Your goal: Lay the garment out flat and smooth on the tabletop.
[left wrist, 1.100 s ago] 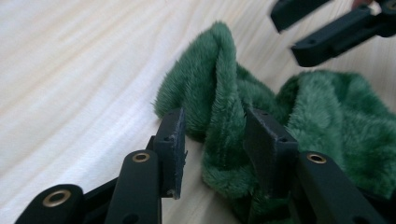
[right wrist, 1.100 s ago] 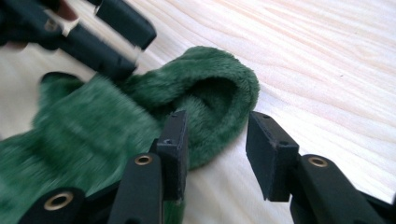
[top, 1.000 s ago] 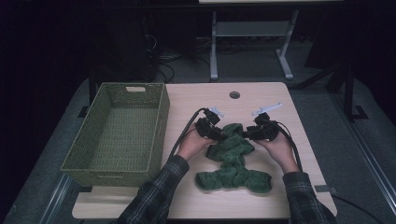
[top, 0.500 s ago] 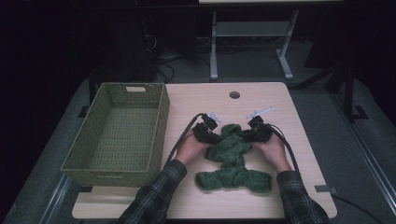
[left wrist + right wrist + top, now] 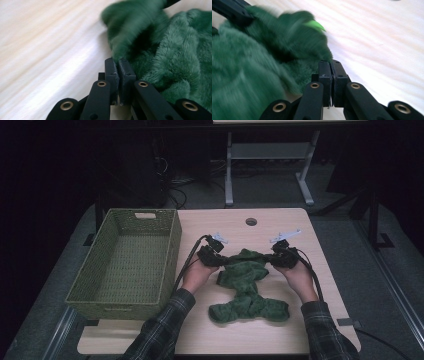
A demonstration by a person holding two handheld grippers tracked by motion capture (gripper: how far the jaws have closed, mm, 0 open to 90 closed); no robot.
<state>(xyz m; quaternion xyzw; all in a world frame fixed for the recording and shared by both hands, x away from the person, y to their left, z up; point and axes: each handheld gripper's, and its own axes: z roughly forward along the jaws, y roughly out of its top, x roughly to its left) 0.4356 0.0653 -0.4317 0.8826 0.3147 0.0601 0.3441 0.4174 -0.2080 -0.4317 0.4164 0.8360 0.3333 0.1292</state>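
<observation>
On wooden counter (image 5: pixel 280 330), left tool (image 5: pixel 223 261) and right tool (image 5: pixel 272 260) have just closed, each pinching green towel (image 5: pixel 247 287) edge; thin grips could slip when lifting.

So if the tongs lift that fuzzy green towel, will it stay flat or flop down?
The fluffy dark green towel would probably flop: it already lies crumpled in soft folds. It likely sags between the left tongs and right tongs, which pinch its two top edges. The plush pile probably grips well, not slippery.
</observation>
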